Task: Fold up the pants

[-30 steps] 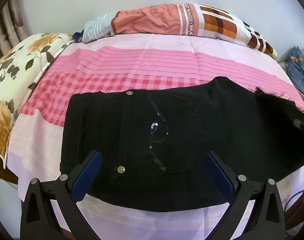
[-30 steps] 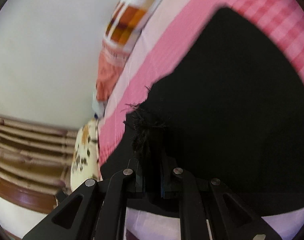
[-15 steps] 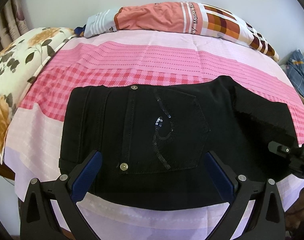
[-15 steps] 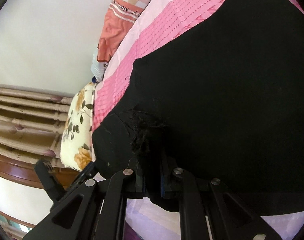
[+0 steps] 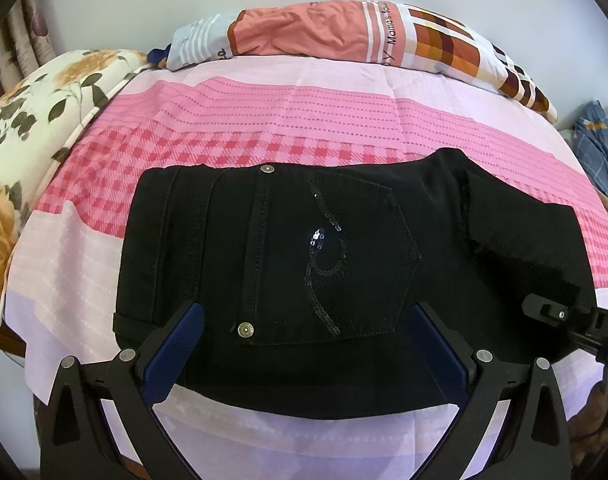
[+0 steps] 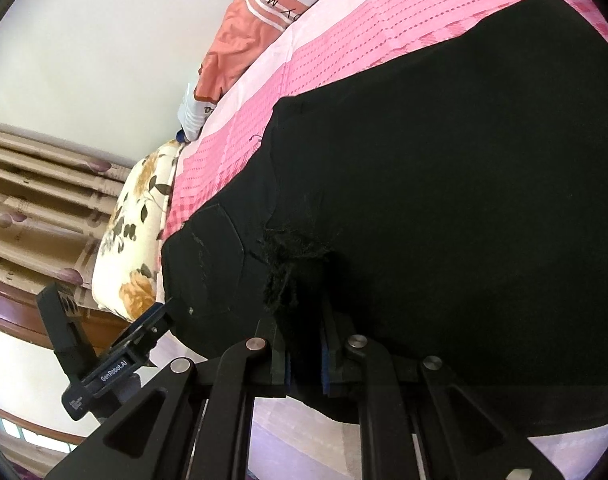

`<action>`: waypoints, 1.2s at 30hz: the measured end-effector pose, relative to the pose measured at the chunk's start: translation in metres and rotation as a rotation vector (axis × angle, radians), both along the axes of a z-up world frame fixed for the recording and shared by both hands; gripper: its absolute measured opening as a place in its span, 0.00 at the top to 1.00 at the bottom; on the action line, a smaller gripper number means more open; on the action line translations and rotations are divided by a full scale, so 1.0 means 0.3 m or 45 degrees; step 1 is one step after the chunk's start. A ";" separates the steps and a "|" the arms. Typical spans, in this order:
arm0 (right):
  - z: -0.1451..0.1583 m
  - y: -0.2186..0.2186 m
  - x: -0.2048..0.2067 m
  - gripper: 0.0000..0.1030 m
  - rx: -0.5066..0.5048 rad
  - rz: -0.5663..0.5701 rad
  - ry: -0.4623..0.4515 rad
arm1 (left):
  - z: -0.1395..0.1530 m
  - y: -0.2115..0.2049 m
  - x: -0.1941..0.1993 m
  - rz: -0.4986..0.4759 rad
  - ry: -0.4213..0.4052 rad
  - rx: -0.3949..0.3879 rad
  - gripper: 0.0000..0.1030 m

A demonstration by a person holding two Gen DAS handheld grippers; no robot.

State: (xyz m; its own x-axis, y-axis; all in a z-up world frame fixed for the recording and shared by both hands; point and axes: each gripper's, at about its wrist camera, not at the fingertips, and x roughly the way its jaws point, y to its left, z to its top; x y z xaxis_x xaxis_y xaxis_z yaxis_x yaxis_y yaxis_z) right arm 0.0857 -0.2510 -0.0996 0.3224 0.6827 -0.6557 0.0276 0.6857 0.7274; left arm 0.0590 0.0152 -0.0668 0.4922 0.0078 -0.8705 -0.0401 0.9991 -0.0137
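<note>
Black pants (image 5: 323, 248) lie folded on the pink bedsheet (image 5: 264, 104), back pocket with sequin swirl facing up, waistband to the left. A folded-over leg end with a frayed hem (image 5: 515, 236) lies on the right part. My left gripper (image 5: 304, 344) is open, its blue pads just above the pants' near edge, holding nothing. My right gripper (image 6: 304, 344) is shut on the frayed hem (image 6: 288, 272) of the pants, low over the cloth; it also shows at the right edge of the left wrist view (image 5: 563, 320).
A patchwork orange pillow (image 5: 343, 32) lies along the far side of the bed. A floral pillow (image 5: 28, 136) is at the left. Blue plaid cloth (image 5: 599, 148) lies off the right edge. Curtains (image 6: 36, 184) hang beyond the bed.
My right gripper has carried the frayed leg end over the pants and lowered it onto them. The left gripper stayed open and drew back slightly.
</note>
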 end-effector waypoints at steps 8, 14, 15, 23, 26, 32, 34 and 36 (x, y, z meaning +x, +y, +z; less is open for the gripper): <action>0.015 0.020 -0.015 0.88 -0.044 0.025 -0.030 | 0.001 0.003 -0.002 0.001 0.000 -0.001 0.02; 0.011 0.046 -0.023 0.88 -0.065 0.062 -0.028 | 0.003 0.000 -0.002 0.002 0.004 -0.007 0.02; 0.008 0.050 -0.024 0.88 -0.066 0.068 -0.024 | -0.001 0.002 -0.001 0.001 0.004 -0.008 0.02; -0.010 0.063 -0.027 0.79 0.056 0.117 0.031 | -0.009 0.003 0.000 0.001 0.010 -0.011 0.02; -0.056 0.021 -0.019 0.74 0.409 0.096 0.142 | -0.009 0.002 0.000 0.002 0.014 -0.012 0.02; -0.081 -0.237 -0.043 0.66 0.690 -0.212 0.125 | -0.009 0.010 0.001 0.004 0.000 -0.013 0.02; -0.085 -0.298 -0.055 0.66 0.684 -0.272 0.119 | -0.013 0.017 0.003 0.006 0.000 -0.027 0.02; -0.082 -0.307 -0.060 0.66 0.646 -0.261 0.112 | -0.015 0.022 0.005 0.004 0.010 -0.031 0.02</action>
State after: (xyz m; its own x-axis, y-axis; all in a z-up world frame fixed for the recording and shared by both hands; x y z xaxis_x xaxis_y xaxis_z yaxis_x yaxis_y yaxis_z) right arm 0.0678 -0.3431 -0.1240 0.4408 0.8489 -0.2917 0.1993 0.2243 0.9539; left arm 0.0604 0.0217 -0.0713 0.4855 -0.0116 -0.8741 -0.0435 0.9984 -0.0374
